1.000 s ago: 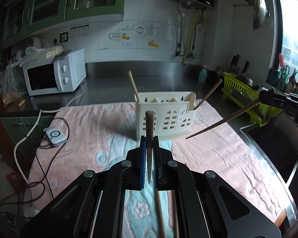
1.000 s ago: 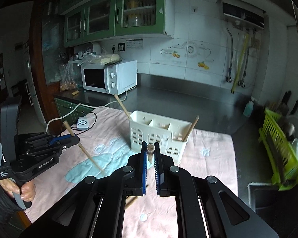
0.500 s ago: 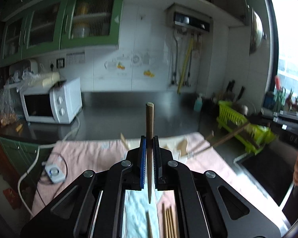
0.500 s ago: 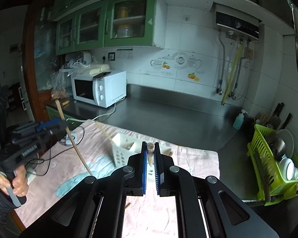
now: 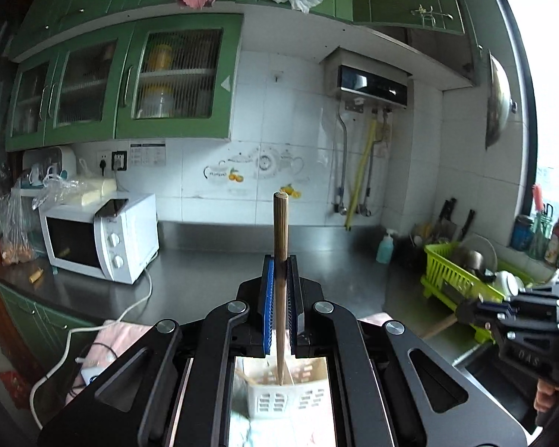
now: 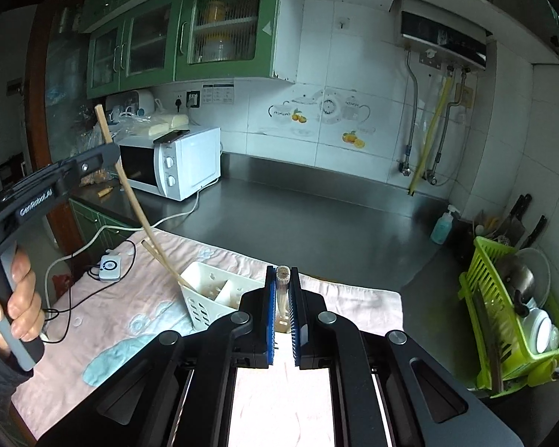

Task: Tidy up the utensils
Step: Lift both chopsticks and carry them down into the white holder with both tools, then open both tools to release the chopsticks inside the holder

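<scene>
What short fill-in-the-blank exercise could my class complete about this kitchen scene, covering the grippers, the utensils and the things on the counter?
1. Each gripper is shut on a wooden ____.
2. The left gripper holds its stick above the white slotted plastic ____.
3. A dark phone lies on top of the white ____.
4. The lime-green dish rack stands to the ____ of the pink cloth.

Missing words: chopstick; holder; microwave; right

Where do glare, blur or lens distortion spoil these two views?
Left wrist view: the window at the right edge is blown out white, the cabinets bow with fisheye curve, and the basket below the claw is soft. Right wrist view: even light, sharp microwave, walls curved, cloth under the claw overexposed.
</scene>
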The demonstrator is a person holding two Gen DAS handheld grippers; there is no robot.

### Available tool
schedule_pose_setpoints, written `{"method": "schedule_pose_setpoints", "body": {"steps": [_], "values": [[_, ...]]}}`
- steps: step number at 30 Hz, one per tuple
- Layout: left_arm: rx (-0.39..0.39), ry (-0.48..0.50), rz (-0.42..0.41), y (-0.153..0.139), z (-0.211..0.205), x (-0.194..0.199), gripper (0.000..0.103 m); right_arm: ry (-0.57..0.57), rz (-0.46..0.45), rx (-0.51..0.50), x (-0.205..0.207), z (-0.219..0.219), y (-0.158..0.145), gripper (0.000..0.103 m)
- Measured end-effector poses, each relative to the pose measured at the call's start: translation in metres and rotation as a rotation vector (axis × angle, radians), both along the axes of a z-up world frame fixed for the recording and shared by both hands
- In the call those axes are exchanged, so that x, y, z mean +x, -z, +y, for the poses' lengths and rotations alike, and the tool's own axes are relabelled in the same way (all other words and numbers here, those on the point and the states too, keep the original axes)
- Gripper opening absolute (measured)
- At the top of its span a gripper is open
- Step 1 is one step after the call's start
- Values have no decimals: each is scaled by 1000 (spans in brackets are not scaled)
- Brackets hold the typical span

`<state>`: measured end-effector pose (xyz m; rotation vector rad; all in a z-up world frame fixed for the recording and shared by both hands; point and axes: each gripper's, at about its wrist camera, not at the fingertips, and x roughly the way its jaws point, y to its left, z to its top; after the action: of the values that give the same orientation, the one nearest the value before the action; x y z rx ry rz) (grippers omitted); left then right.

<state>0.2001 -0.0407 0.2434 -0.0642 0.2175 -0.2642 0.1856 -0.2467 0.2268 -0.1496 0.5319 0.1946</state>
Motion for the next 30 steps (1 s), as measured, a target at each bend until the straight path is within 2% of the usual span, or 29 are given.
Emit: {"method": "schedule_pose_setpoints", "body": {"steps": [5,15,27,30], "values": [[-7,-23,10,7,-2,25,5,-1,16,-5,15,0,11,7],[12,-33,113,40,-6,66,5,2,66,-2,42,1,28,7],[34,-27,184,63,-11,78,8,21,109,31,61,-5,46,7],[49,-20,186,64,-11,73,10,22,94,43,60,-7,45,14]]}}
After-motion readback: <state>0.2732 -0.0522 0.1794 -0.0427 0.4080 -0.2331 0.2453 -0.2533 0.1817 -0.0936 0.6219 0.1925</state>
